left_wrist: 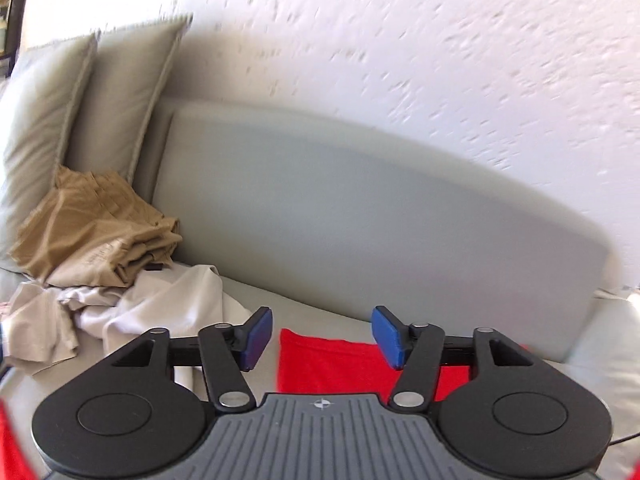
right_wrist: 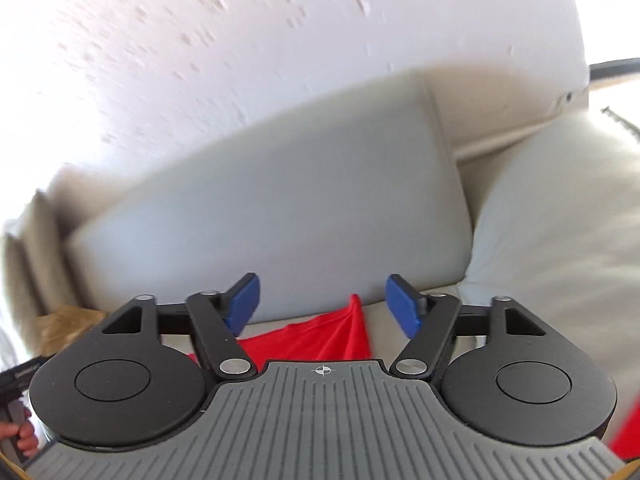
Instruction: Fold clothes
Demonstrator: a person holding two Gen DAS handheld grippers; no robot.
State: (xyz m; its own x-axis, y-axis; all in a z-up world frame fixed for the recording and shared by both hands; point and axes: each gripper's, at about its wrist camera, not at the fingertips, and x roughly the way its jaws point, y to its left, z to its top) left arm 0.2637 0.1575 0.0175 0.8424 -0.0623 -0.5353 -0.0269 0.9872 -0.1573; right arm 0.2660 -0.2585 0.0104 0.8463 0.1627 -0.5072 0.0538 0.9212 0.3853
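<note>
- The left gripper (left_wrist: pixel 320 338) stood with its blue pads (left_wrist: pixel 256 338) spread apart and nothing between them; it hung above the seat, clear of the cloth.
- The right gripper (right_wrist: pixel 322 306) likewise had its pads (right_wrist: pixel 402 306) spread wide and empty.
- The red garment (left_wrist: pixel 332 364) lay on the sofa seat (left_wrist: pixel 312 312) directly below and just beyond both grippers. In the right wrist view one part of it (right_wrist: pixel 352 332) rose to a small peak; in the left view its far edge looked straight and flat.
- Judged step: a fold on the red garment appeared to have been laid down and released, with neither gripper in contact with it.
- Next move, as a judgement: either gripper would need to descend to a free edge or corner of the red garment and close on a single layer, or turn toward the unfolded heap.
- Toward the left end of the seat lay a crumpled cream cloth (left_wrist: pixel 132 320), and behind it a tan garment (left_wrist: pixel 96 232) resting against the cushions (left_wrist: pixel 80 112) in the sofa's corner.
- The grey backrest (left_wrist: pixel 360 208) ran behind the seat, with the textured white wall (left_wrist: pixel 400 40) beyond.
- No basket, bin or other container was visible; the sofa alone carried the clothes.
</note>
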